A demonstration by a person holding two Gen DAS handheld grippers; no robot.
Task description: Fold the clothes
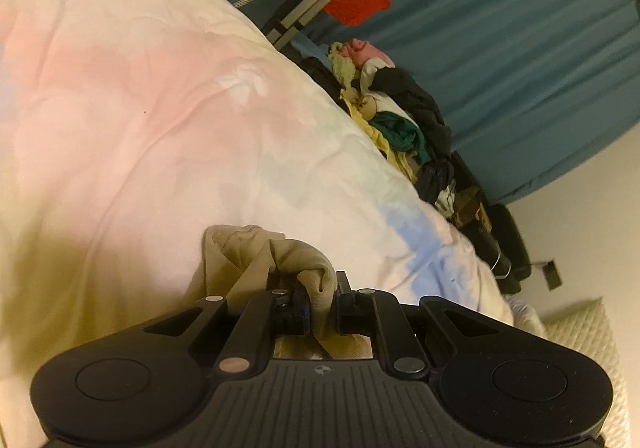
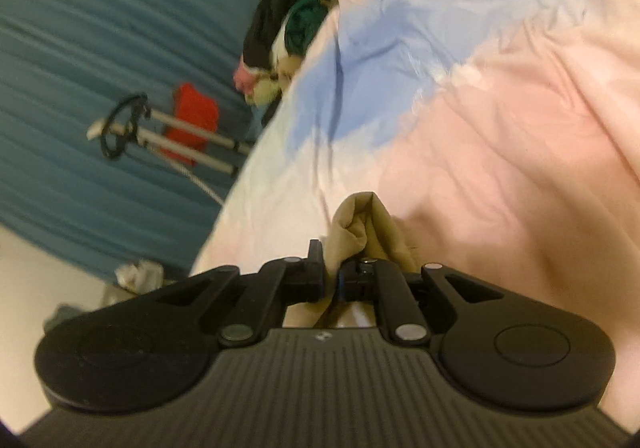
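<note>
Over the bed, a soft tan cloth (image 1: 256,252) is held up by both grippers. The left gripper (image 1: 322,302) is pinched tight on one bunched bit of the cloth, with the fabric squeezed between its two black fingers. The right gripper (image 2: 330,280) is pinched on another bunched bit (image 2: 360,224) in the same way. Only a thin gap is left between the fingers of each, and that gap is filled with cloth.

The cloth is kept close to the grippers, above the bedcover (image 1: 140,88), which is pink, blue, white and yellow. How much of the cloth hangs below the grippers cannot be told, because most of it is hidden under them. No neat fold is seen in it; it looks crumpled where it is held.

At the far edge of the bed a pile of clothes (image 1: 400,120) is heaped up, all mixed together, with black, green, yellow and pink pieces. None of them looks folded. No tidy stack of finished clothes is seen anywhere on the bedcover, though part of the bed is out of view.

So the job is judged to be near its start. One piece is picked up and is probably about to be spread flat on the bedcover. It must then be smoothed and folded. After that, the whole pile is left to be done, piece by piece.
</note>
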